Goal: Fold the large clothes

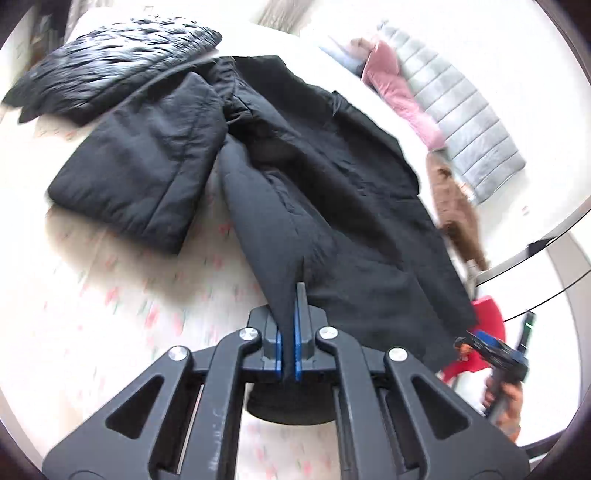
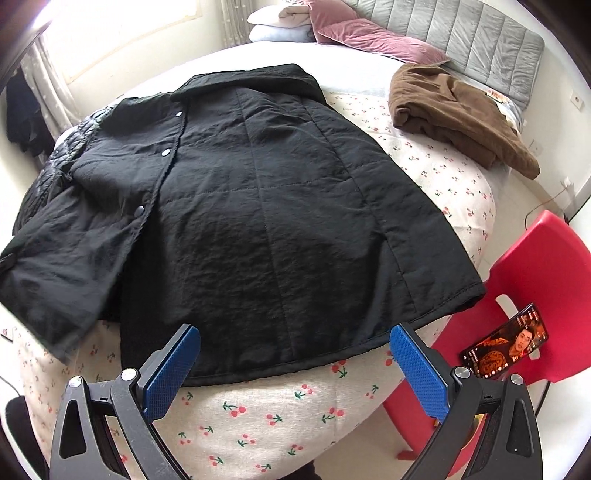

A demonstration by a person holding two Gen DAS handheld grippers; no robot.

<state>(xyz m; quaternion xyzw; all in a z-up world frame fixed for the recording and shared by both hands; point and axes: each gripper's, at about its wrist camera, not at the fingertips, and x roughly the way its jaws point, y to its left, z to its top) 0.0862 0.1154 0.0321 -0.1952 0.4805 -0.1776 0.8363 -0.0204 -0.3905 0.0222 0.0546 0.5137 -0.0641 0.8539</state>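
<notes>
A large black quilted coat (image 2: 258, 203) lies spread on the bed, collar at the far end and hem at the near edge. In the left wrist view a fold of the coat (image 1: 332, 177) rises from its near edge into my left gripper (image 1: 291, 306), which is shut on it between the blue pads. My right gripper (image 2: 295, 332) hangs open just above the near hem, its blue pads (image 2: 417, 373) wide apart and touching nothing. The left wrist view also shows the right gripper (image 1: 487, 347) at the lower right, held by a hand.
The bed (image 2: 258, 417) has a cherry-print sheet. A shiny black puffer jacket (image 1: 110, 62) lies beside the coat. A folded brown garment (image 2: 454, 118), pink pillows (image 2: 369, 37) and a grey headboard (image 2: 480, 33) are at the far end. A red chair (image 2: 535, 266) with a phone (image 2: 506, 347) stands at the right.
</notes>
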